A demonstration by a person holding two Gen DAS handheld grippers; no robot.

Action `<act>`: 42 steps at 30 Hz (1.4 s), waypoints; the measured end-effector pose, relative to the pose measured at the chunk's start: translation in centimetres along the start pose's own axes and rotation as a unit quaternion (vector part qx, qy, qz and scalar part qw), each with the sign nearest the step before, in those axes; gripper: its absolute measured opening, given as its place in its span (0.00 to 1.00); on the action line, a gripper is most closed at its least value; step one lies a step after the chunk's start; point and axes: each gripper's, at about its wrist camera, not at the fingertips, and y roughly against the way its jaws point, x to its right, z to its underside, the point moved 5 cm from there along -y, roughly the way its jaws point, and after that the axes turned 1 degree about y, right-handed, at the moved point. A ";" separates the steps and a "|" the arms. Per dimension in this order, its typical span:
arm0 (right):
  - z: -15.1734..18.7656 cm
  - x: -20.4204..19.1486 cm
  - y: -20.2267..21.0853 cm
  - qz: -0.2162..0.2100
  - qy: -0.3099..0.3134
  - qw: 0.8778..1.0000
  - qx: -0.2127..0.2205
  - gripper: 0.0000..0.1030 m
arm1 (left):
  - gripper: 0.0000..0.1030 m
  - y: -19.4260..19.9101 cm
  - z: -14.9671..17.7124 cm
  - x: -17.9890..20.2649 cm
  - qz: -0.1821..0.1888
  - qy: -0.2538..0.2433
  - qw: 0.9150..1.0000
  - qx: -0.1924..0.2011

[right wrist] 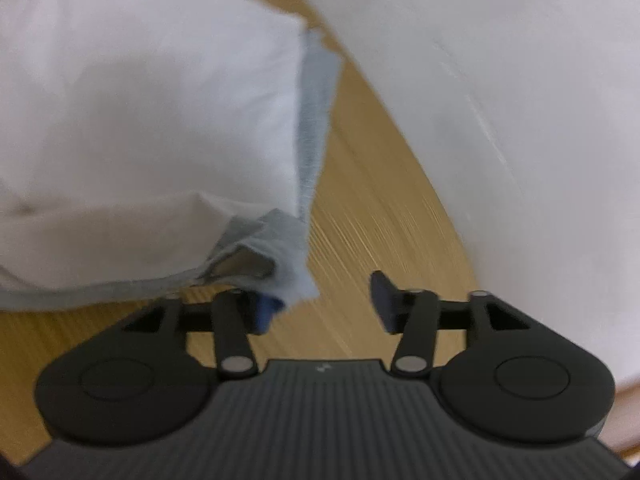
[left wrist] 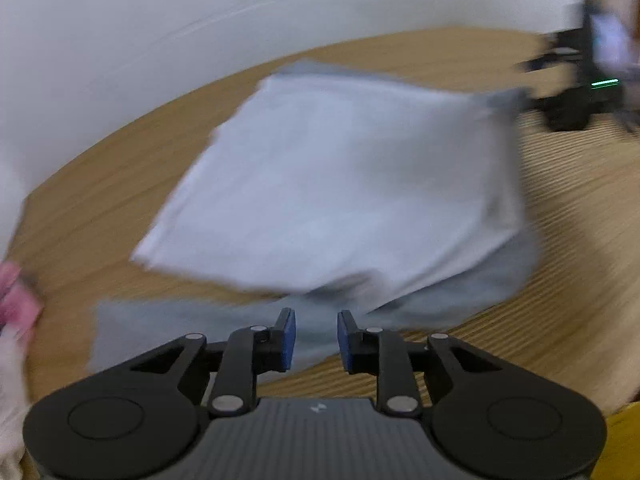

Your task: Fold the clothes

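Although both frames are smeared by blur, the jaws read clearly enough. On the left gripper (left wrist: 316, 340) the two blue pads (left wrist: 287, 340) stand a little apart with nothing pinched between them; grey cloth lies just beyond their tips. On the right gripper (right wrist: 326, 304) the jaws stand wider, and bare wooden table (right wrist: 360, 240) shows through the gap. A loose corner of the garment (right wrist: 140, 112) hangs over the left-hand finger of that gripper, draped on it rather than clamped.

Moving outward, the garment is a pale, white-faced piece with a grey-blue underside, lying on the table in front of both grippers. In the left wrist view its upper layer looks doubled over the lower grey layer, bulging rather than flat, with a grey strip sticking out toward the near left. A white wall (left wrist: 160, 40) curves behind the table, and something pink (left wrist: 16, 300) sits at the far left edge.

By these pictures, a fold appears to have been laid over and let go. The main risk is that the corner resting on the right finger snags on it, so that any withdrawal would drag the top layer askew or peel the fold open. The puffed upper layer could also slump unevenly, leaving the edges misaligned.
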 end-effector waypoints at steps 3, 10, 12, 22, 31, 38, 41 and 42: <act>1.1 0.0 2.9 -0.012 -0.091 0.996 0.017 0.57 | 0.29 -1.1 1.6 -3.4 -0.042 0.022 0.998 -0.030; -6.1 -12.0 11.9 -0.250 -0.132 0.945 0.165 0.57 | 0.36 -2.6 3.5 -10.8 -0.071 0.081 0.993 -0.057; -9.3 -16.0 12.4 -0.309 -0.115 0.924 0.195 0.57 | 0.38 -2.3 4.0 -11.5 -0.069 0.080 0.993 -0.054; -20.6 -30.8 9.3 -0.330 -0.131 0.930 0.095 0.56 | 0.56 -2.8 7.1 -16.4 -0.017 0.037 0.999 -0.032; -20.1 -31.7 12.9 -0.355 -0.229 0.906 0.028 0.09 | 0.57 -4.5 4.8 -22.5 -0.003 0.005 1.000 0.018; -8.2 -29.7 20.0 -0.203 -0.201 0.951 -0.121 0.09 | 0.60 -9.5 -1.3 -20.4 0.004 -0.079 0.995 0.063; -2.2 -27.3 21.3 -0.085 -0.246 0.942 -0.210 0.08 | 0.59 -12.9 -3.4 -19.0 -0.011 -0.113 0.992 0.054; -0.6 -26.3 21.7 -0.046 -0.267 0.934 -0.234 0.08 | 0.59 -13.9 -3.9 -18.7 -0.016 -0.119 0.992 0.050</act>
